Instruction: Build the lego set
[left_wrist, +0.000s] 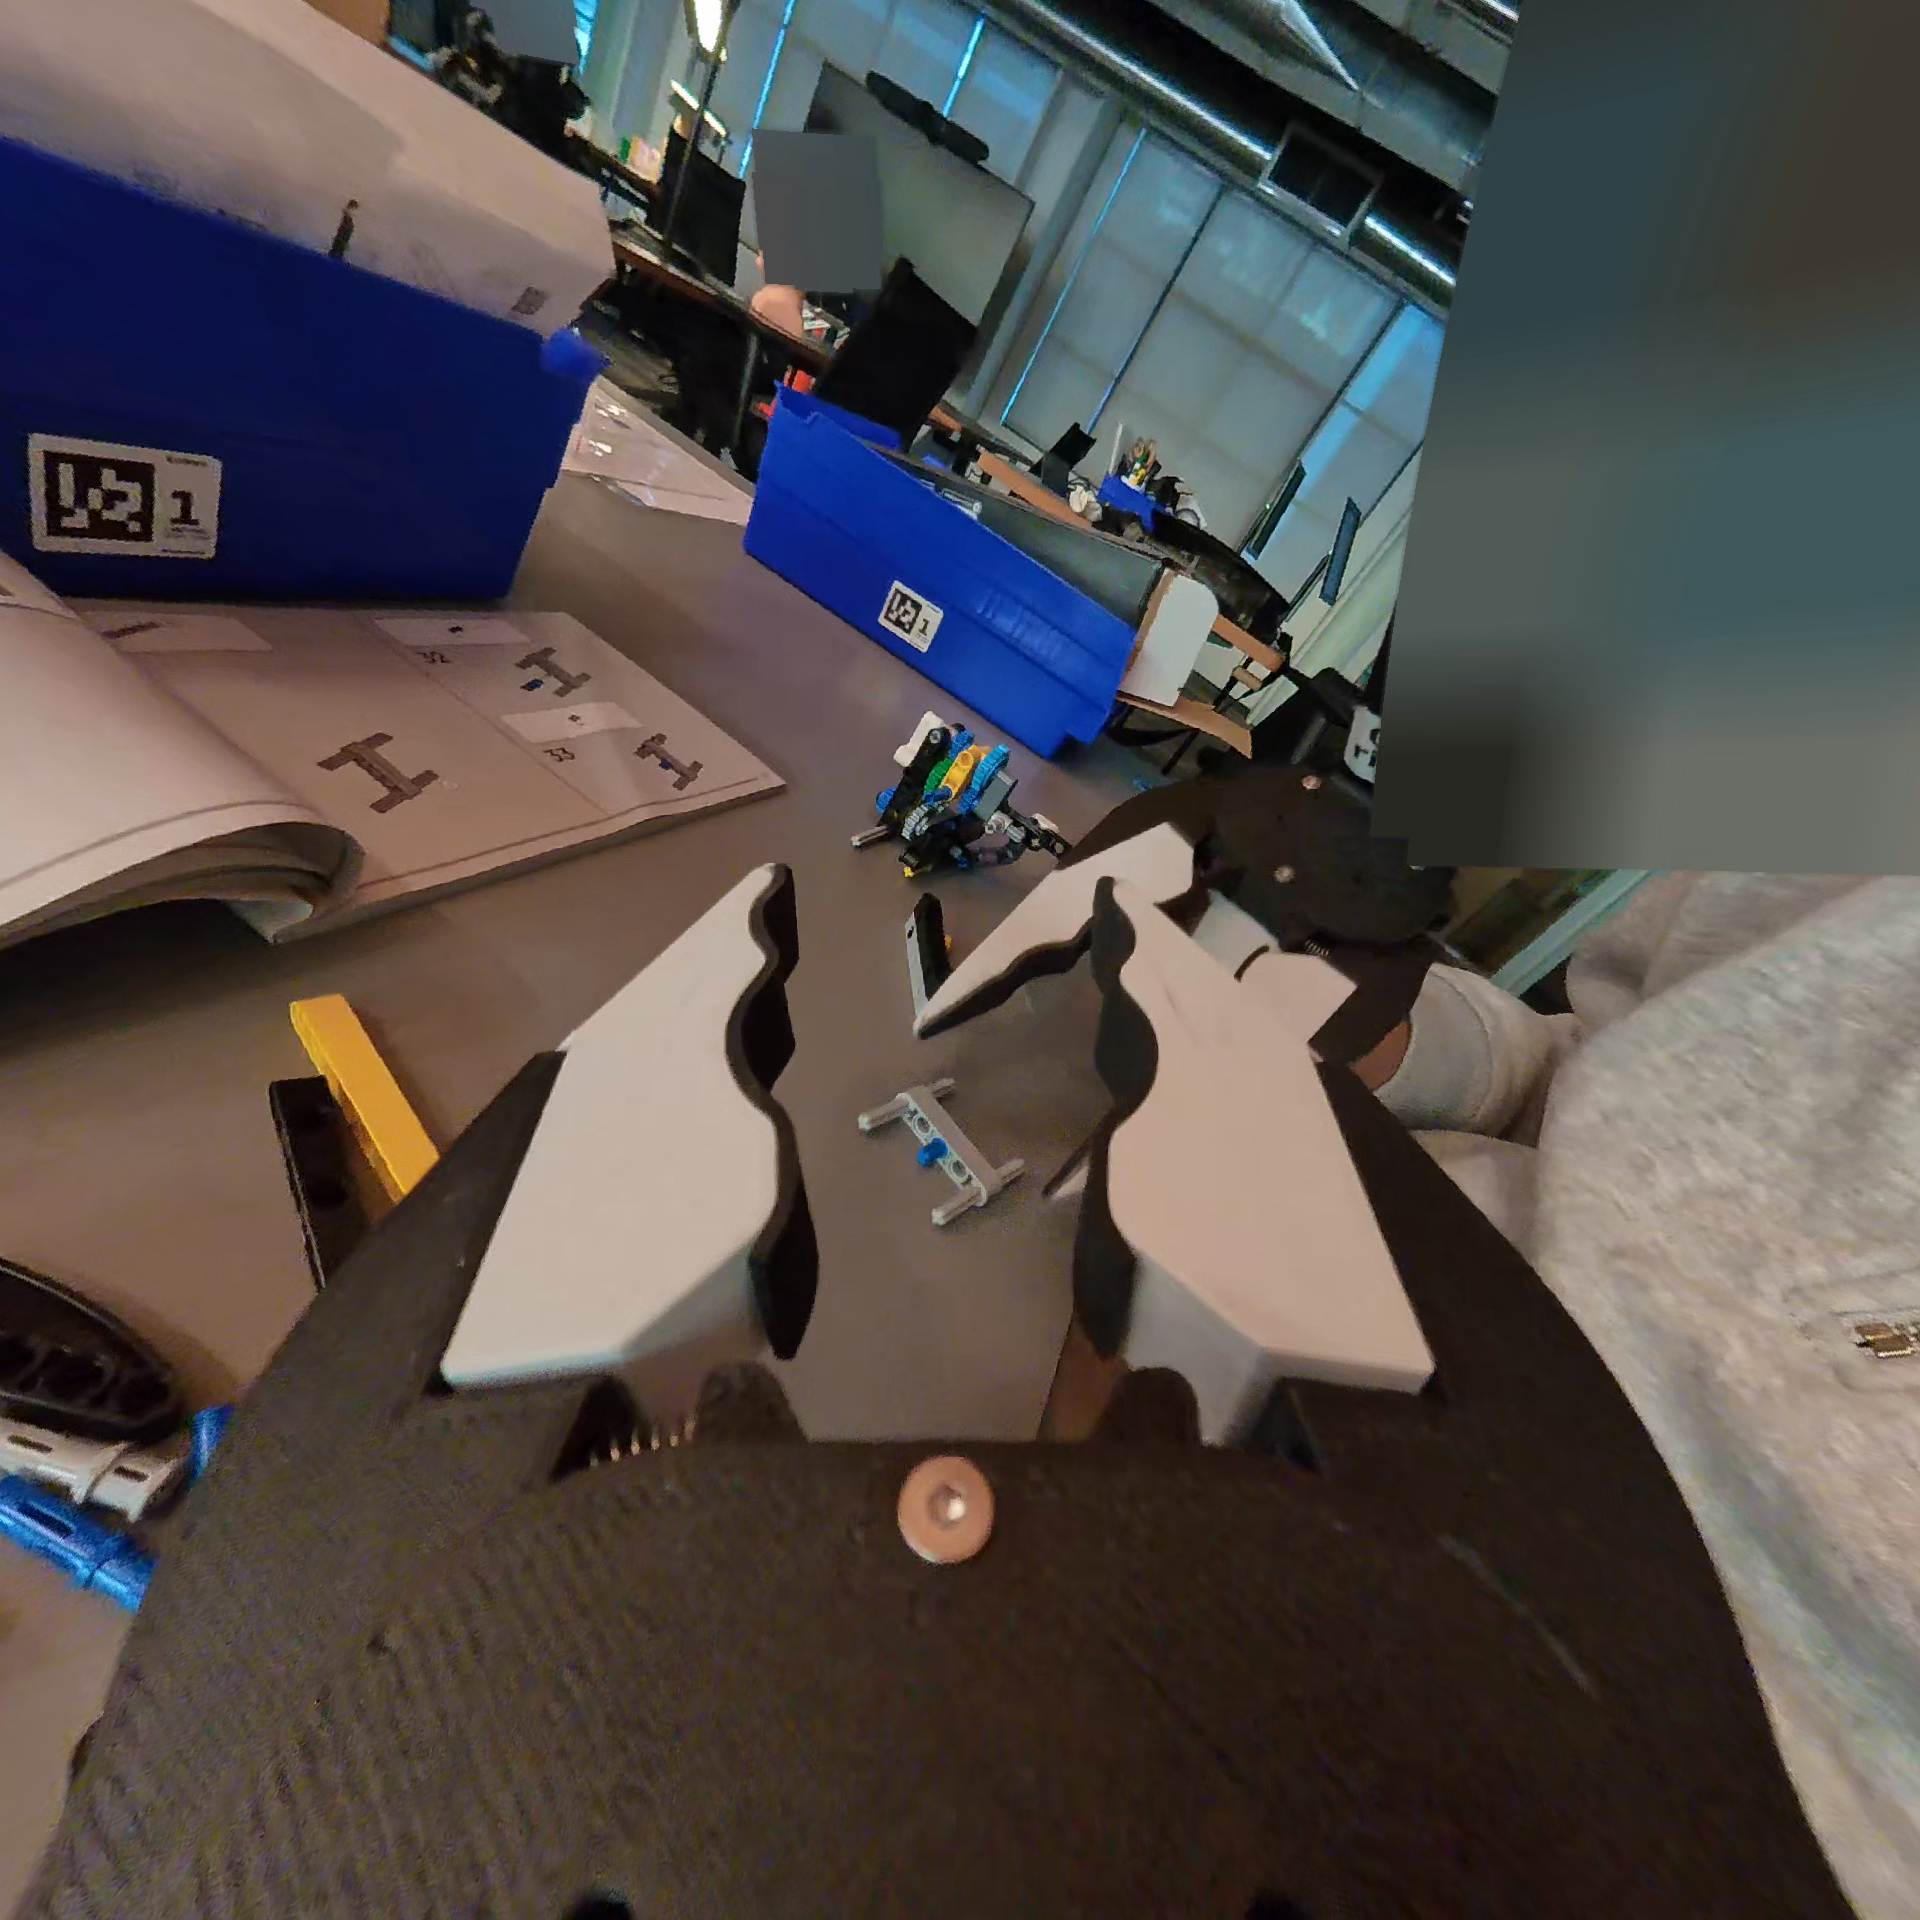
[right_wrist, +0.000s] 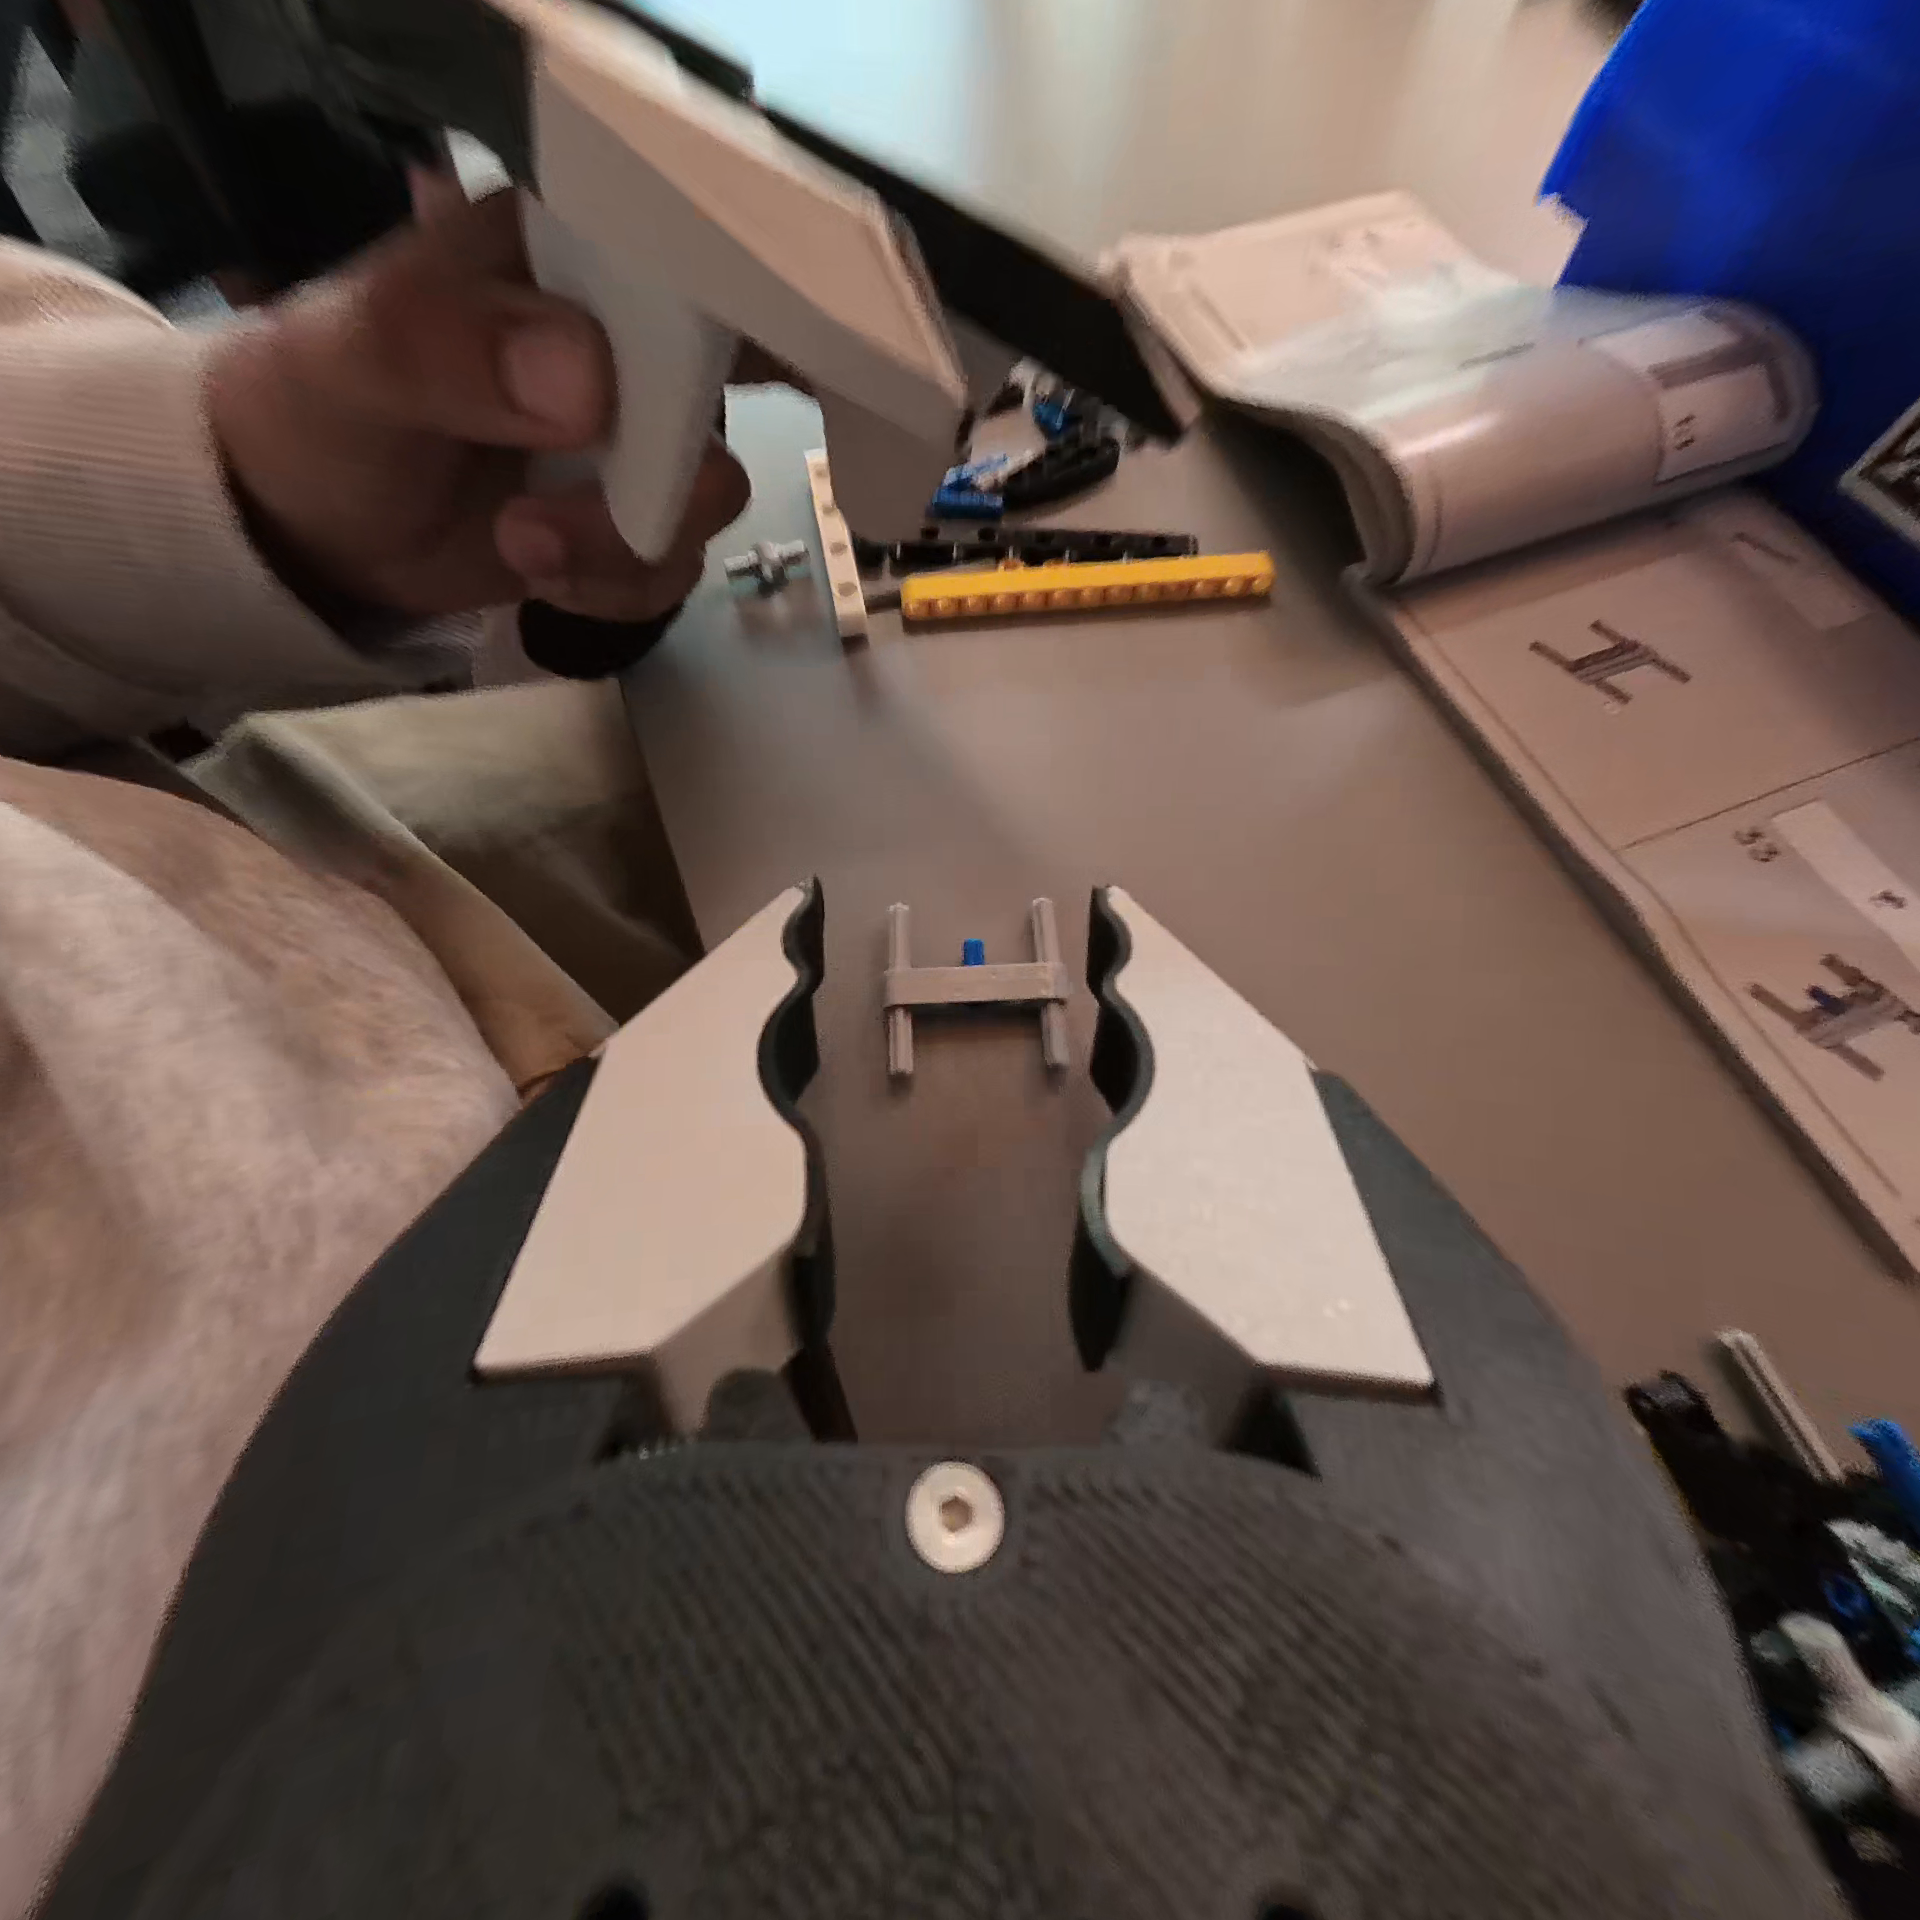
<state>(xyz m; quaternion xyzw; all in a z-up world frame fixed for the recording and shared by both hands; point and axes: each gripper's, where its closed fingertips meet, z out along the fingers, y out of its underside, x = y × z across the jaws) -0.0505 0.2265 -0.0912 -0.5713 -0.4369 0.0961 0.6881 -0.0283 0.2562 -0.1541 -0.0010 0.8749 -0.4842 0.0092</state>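
Observation:
A small grey H-shaped lego assembly with a blue pin lies flat on the grey table. My right gripper is open, with the assembly between its fingertips, touching neither. My left gripper is open and empty. It hovers above the same assembly, which shows between its fingers. One finger of the right gripper shows just beyond. In the right wrist view a hand holds the blurred left gripper, and one finger of it shows at the upper left.
An open instruction booklet lies beside two blue bins. A multi-coloured subassembly stands farther off. Yellow, black and white beams lie ahead of the right gripper. Loose parts lie at its right.

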